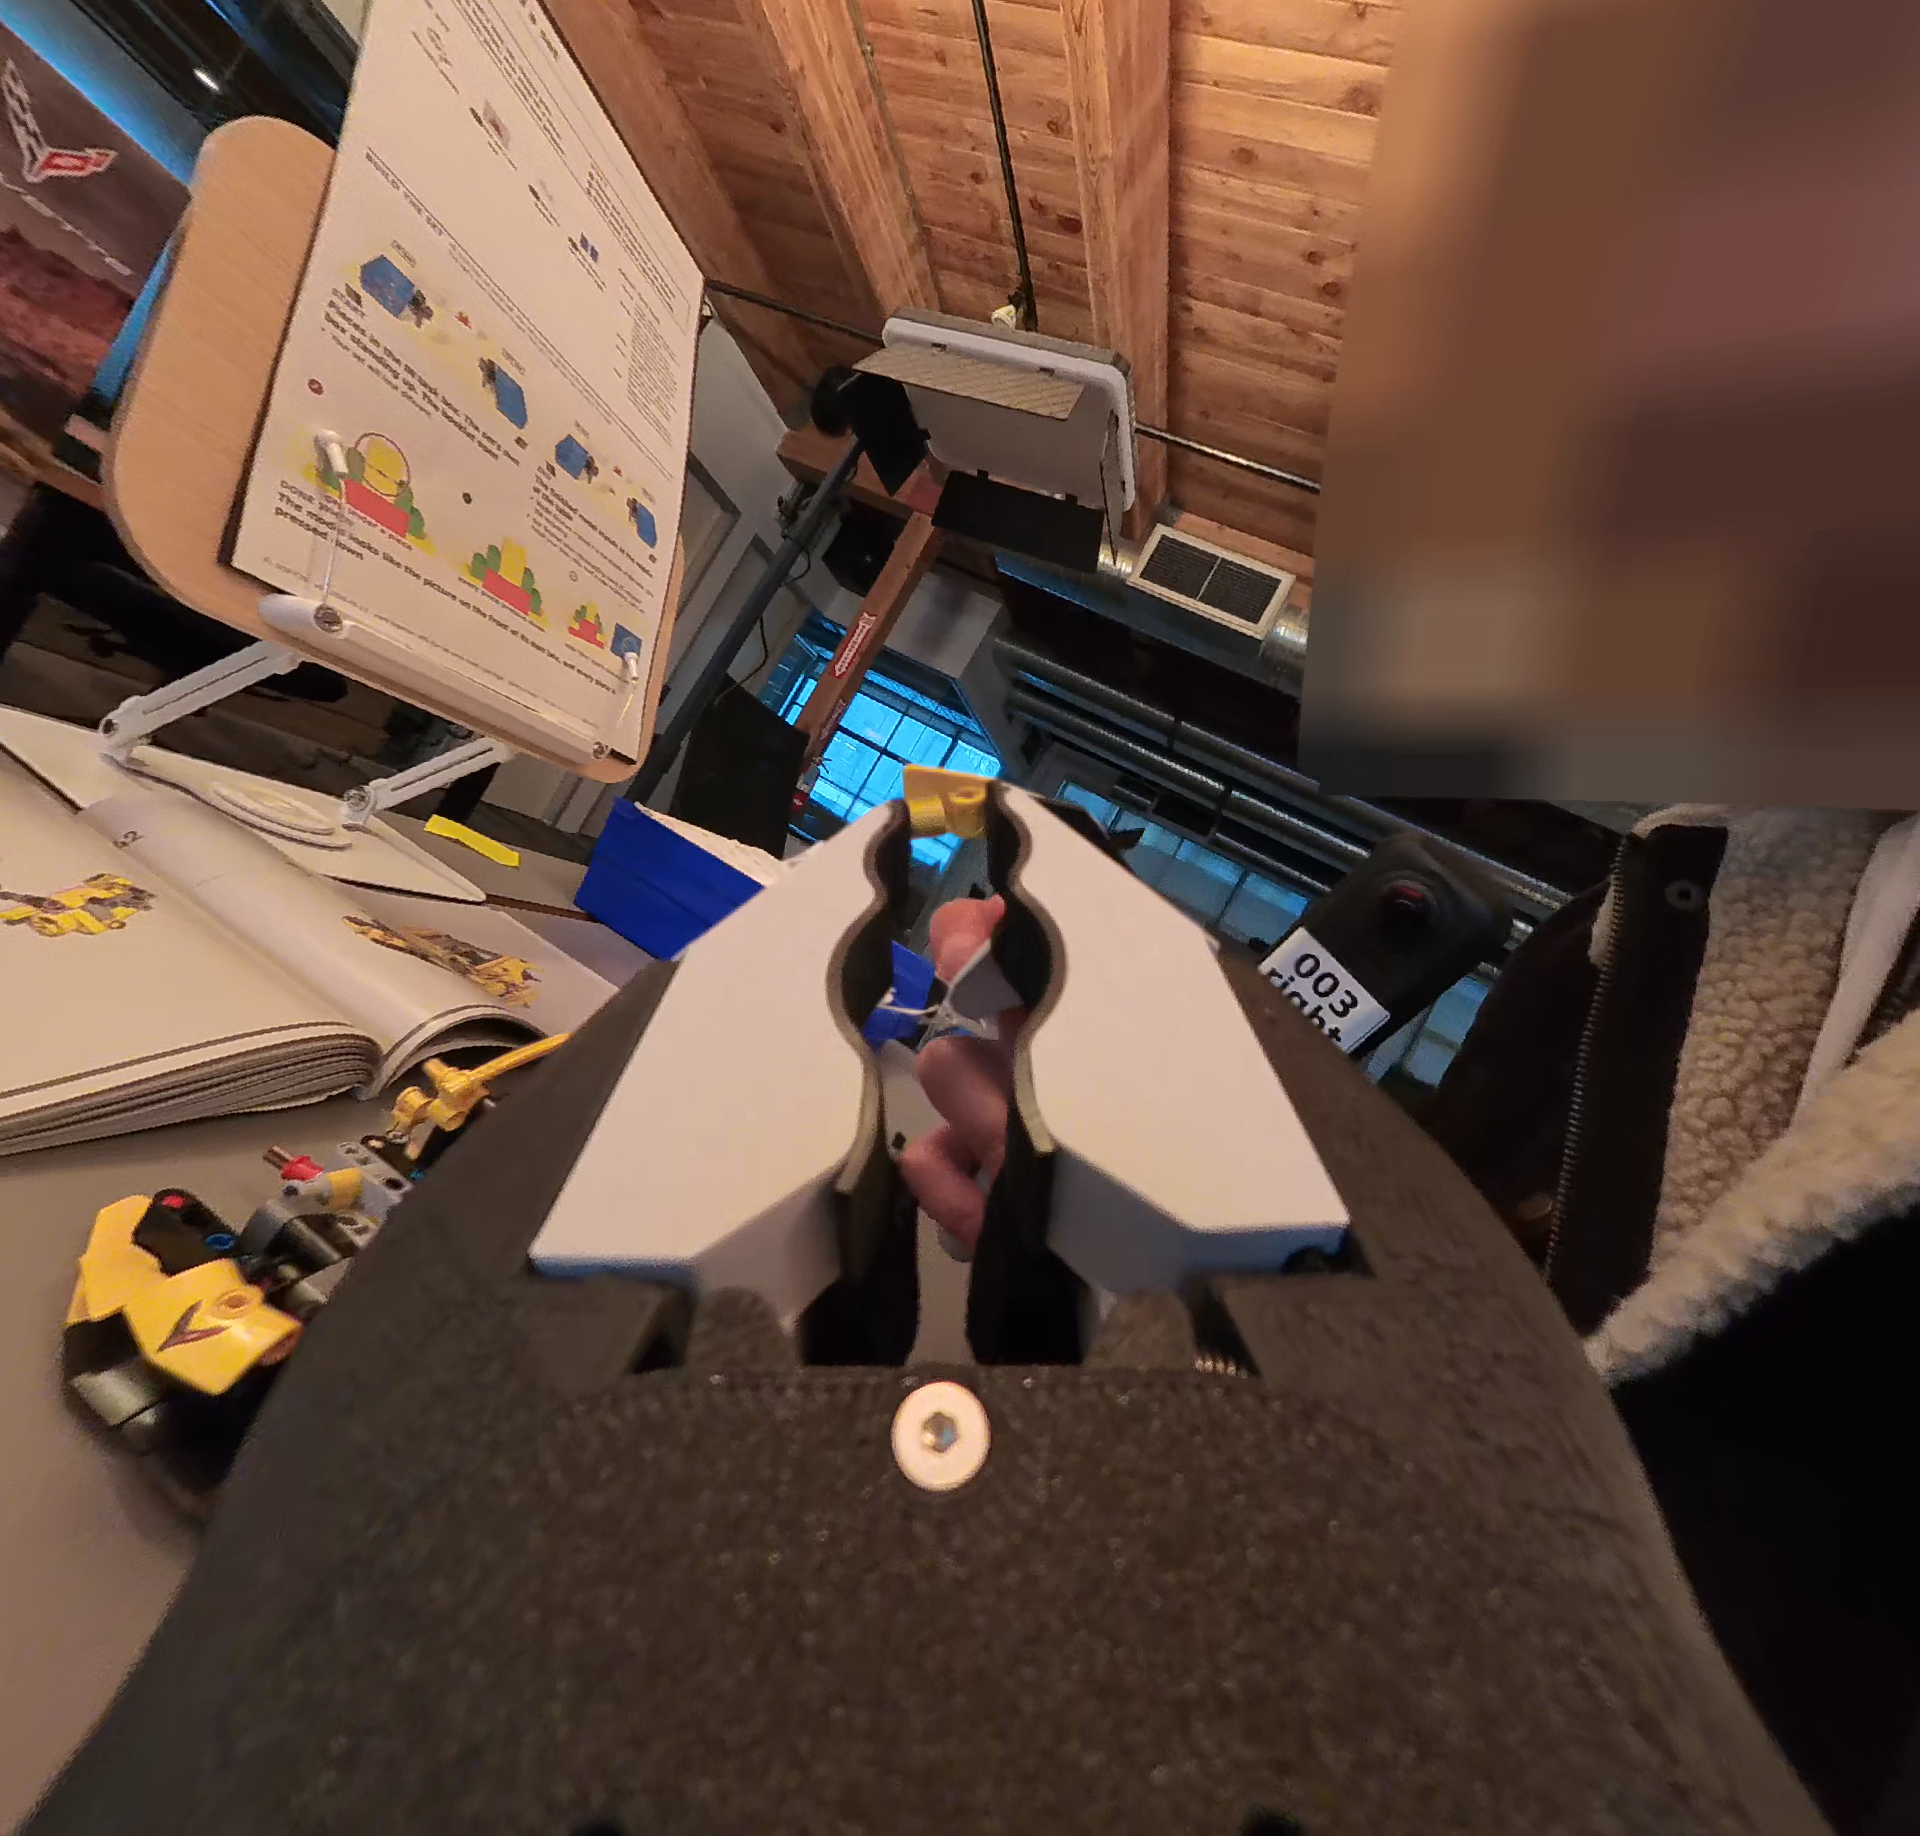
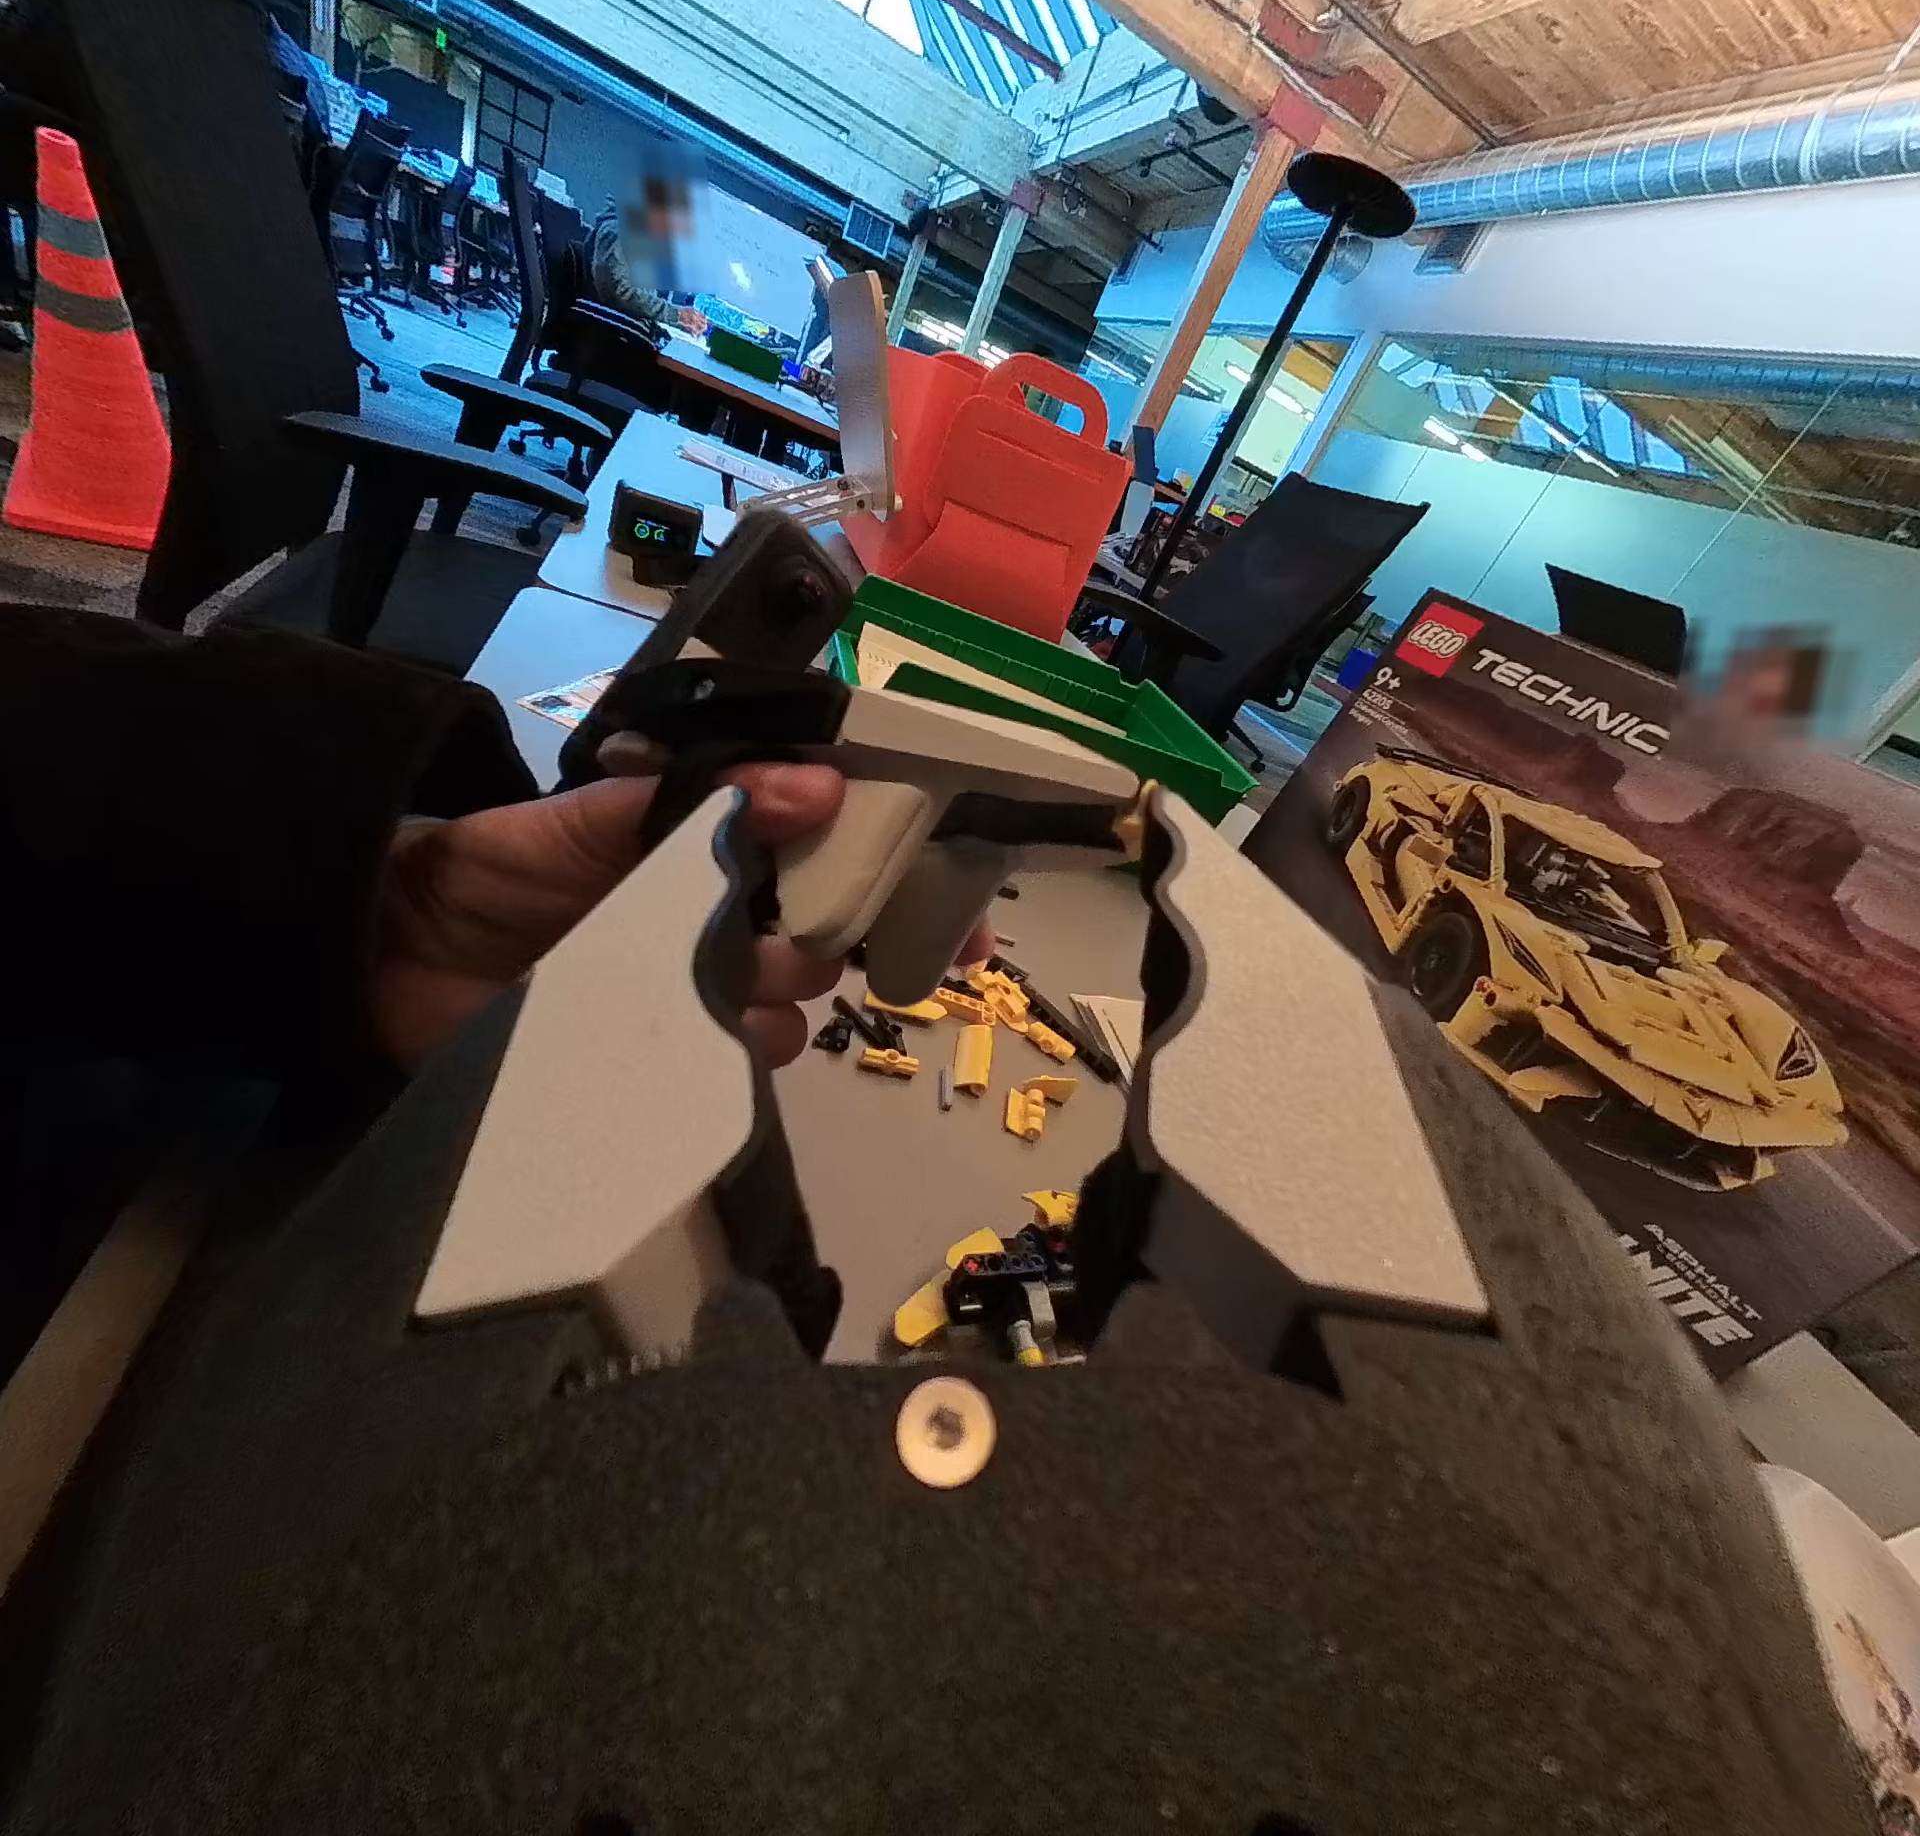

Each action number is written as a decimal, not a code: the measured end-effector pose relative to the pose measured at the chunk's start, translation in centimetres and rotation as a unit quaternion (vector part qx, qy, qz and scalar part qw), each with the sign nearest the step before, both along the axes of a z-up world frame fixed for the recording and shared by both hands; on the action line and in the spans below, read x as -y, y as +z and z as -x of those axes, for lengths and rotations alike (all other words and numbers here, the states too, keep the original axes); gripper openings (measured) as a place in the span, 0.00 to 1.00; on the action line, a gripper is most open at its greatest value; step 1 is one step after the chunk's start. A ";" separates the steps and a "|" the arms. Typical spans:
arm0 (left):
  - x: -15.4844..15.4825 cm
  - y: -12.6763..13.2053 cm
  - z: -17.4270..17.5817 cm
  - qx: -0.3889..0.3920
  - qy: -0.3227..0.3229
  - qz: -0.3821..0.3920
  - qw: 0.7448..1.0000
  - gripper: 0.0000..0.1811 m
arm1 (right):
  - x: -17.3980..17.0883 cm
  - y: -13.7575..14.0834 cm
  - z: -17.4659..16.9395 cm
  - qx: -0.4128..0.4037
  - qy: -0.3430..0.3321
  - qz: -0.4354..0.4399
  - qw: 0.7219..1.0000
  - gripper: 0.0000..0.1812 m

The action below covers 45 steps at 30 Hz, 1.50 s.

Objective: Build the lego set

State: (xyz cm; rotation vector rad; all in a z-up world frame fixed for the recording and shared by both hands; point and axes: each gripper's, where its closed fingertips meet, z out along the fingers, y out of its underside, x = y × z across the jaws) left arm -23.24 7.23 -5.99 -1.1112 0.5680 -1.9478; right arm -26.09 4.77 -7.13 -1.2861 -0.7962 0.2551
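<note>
hand-held gripper (image 1: pixel 943 818) — grey fingers, black textured body | silver screw (image 1: pixel 940 1440) | dark sleeve (image 2: pixel 187 851)

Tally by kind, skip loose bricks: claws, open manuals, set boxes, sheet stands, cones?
Claws: 2, left claw gripping a yellow piece, right claw open
Open manual: 1
Set box: 1
Sheet stand: 1
Traffic cone: 1
Total: 6

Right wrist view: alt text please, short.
The right tongs stand wide open in the air above a grey table strewn with loose yellow and black pieces. Ahead, a hand holds the left tongs, pinching a small yellow piece. The set's box stands at right.
</note>
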 end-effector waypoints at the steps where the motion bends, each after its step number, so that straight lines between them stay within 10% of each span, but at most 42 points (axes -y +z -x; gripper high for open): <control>1: -0.3 0.0 0.2 0.004 0.002 0.008 1.000 0.07 | 0.0 0.1 -0.1 -0.002 0.000 -0.002 1.000 0.39; 30: -0.2 -0.2 0.0 -0.012 0.016 -0.006 1.000 0.08 | -0.5 -0.6 0.0 0.018 -0.012 0.002 1.000 0.42; 37: 0.0 0.0 0.1 -0.006 0.013 -0.011 1.000 0.07 | -0.7 1.1 -1.8 -0.086 0.001 0.046 0.995 0.23; 41: 0.8 0.7 0.1 -0.008 0.061 -0.093 0.994 0.08 | -1.1 2.2 -4.3 -0.217 0.030 0.129 0.967 0.10; 45: 1.6 1.7 0.2 -0.015 0.177 -0.251 0.952 0.08 | -0.7 1.8 -4.5 -0.336 0.151 0.301 0.880 0.18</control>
